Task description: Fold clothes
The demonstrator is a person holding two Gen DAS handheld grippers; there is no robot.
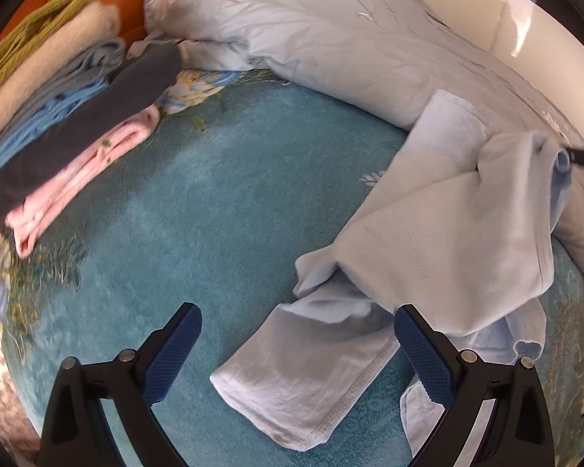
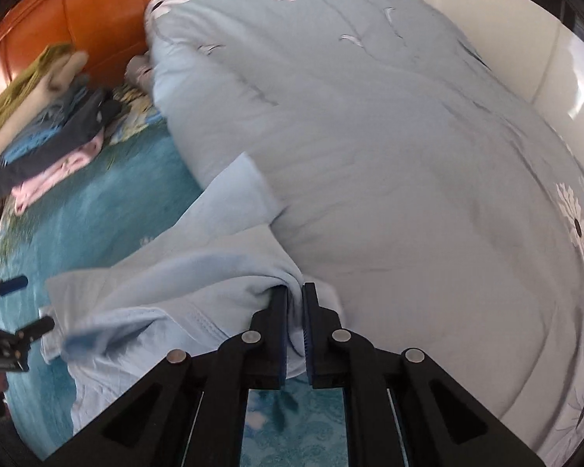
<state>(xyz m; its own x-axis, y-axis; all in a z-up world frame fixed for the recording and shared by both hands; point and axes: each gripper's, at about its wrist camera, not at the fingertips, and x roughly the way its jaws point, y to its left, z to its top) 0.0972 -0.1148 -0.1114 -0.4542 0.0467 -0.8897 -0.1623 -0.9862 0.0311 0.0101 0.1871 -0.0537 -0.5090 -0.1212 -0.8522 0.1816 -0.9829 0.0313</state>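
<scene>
Right hand-held gripper [image 2: 295, 292] pinched on pale blue garment [image 2: 167, 295]; left [image 1: 298, 321] spread wide.

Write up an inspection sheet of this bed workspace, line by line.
Surface: teal floral bedspread, mostly bare in the middle.
Job's things: light blue garment, crumpled and unfolded, one sleeve lying flat toward the left gripper, its far side pulled up onto the quilt.
Clutter: stack of folded clothes at the left, pink at the bottom, dark, blue, beige and green above; bunched pale blue daisy quilt along the back.
Grippers: left gripper open above the sleeve, holding nothing; right gripper shut on a fold of the garment.
Cables: nothing seen.
Surroundings: orange wooden headboard; white wall at the right.
</scene>
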